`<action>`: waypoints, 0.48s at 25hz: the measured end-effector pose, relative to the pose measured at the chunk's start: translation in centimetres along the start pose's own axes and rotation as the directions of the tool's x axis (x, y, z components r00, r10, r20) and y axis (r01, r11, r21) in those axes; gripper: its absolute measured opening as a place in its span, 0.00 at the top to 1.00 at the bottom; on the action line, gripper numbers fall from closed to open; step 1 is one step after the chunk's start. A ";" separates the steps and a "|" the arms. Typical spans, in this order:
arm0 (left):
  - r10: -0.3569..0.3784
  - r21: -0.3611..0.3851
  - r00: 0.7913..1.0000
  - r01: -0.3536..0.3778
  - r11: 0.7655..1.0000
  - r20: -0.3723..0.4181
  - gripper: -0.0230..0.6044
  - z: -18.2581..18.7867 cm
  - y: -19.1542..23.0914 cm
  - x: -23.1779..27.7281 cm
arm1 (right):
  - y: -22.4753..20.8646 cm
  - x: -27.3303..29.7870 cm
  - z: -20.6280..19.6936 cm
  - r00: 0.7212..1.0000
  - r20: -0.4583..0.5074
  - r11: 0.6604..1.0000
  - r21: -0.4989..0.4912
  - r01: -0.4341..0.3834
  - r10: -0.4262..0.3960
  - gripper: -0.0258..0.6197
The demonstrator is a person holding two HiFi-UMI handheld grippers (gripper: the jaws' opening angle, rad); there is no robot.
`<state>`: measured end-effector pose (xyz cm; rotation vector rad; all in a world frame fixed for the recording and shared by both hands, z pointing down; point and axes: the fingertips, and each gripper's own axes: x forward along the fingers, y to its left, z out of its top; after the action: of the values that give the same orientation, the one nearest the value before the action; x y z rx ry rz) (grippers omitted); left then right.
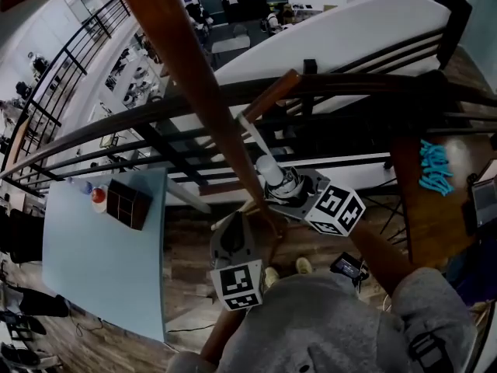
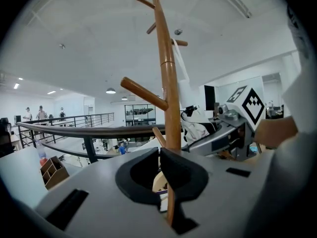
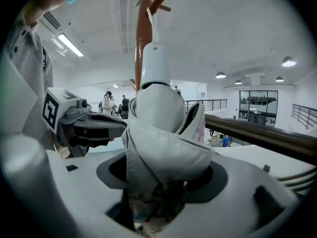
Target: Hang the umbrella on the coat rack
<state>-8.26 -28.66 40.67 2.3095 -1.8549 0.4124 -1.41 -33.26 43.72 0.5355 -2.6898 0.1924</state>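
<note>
R gripper (image 3: 163, 182) is clenched on a folded white fabric umbrella (image 3: 158, 128), handle end up. Its thin white wrist strap (image 3: 151, 19) rises beside the tall brown wooden coat rack (image 3: 142, 33). L gripper (image 2: 159, 167) is closed on a wooden part of the rack low down, prob. steadying it. Umbrella sits close by the pole, not yet hung. Step in hand: get strap loop over the angled wooden peg (image 1: 272, 95). To do it well: brace rack w/ L, lift R till loop clears peg tip, then lower so strap seats near peg root before letting go.
</note>
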 end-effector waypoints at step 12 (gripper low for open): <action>-0.066 0.011 0.997 0.065 0.998 0.041 0.92 -1.2 1.1 0.0 | 0.1 1.1 0.7 0.978 0.139 0.986 0.078 0.145 -0.155 0.50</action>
<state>-9.46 -28.53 41.70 2.3954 -1.7934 0.3682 -2.63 -33.73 43.56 0.7985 -2.7749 0.2103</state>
